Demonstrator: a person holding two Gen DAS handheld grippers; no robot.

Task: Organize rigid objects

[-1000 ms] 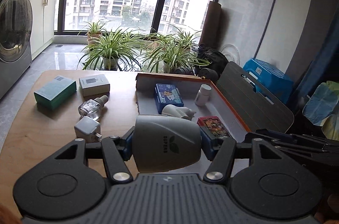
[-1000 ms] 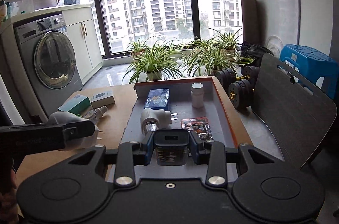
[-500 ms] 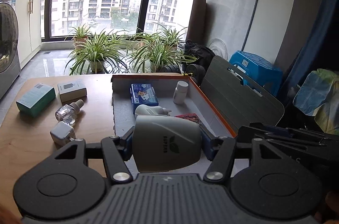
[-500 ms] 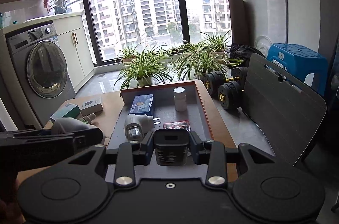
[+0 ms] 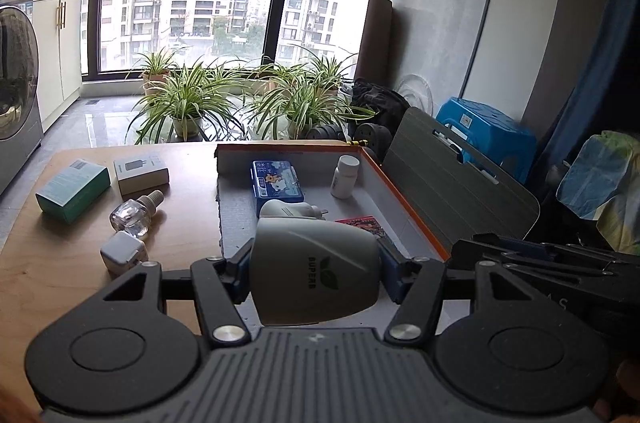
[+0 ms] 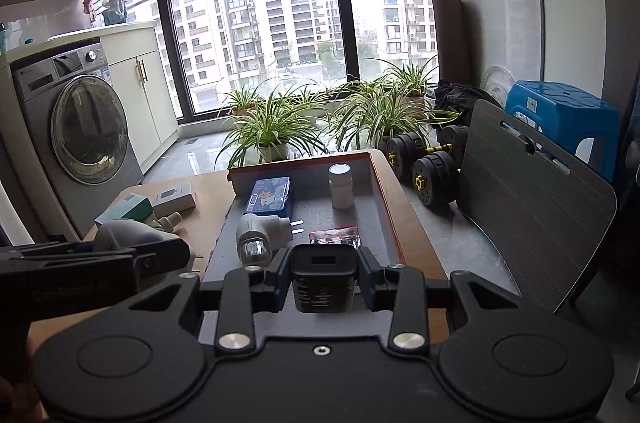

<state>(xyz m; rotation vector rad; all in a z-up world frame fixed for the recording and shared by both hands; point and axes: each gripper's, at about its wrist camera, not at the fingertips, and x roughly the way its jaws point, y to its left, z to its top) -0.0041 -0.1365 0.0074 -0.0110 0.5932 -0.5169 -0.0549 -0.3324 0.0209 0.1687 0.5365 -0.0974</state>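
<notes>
Tray (image 5: 404,201) lies at twelve o'clock from both grippers, its long axis running straight away toward the window. The left gripper (image 5: 314,269) is clamped on a grey plug-in device (image 5: 316,271), hanging over the tray's near left corner. The right gripper (image 6: 323,281) is pinched tight on a small black charger (image 6: 323,283) above the tray's near edge, just short of the red packet (image 6: 334,236). Inside already sit a blue case (image 6: 270,196), a white bottle (image 6: 341,185) and a white plug-in unit (image 6: 256,231). Free floor seems to lie at one o'clock of the charger, so the right hand looks nearer a drop.
</notes>
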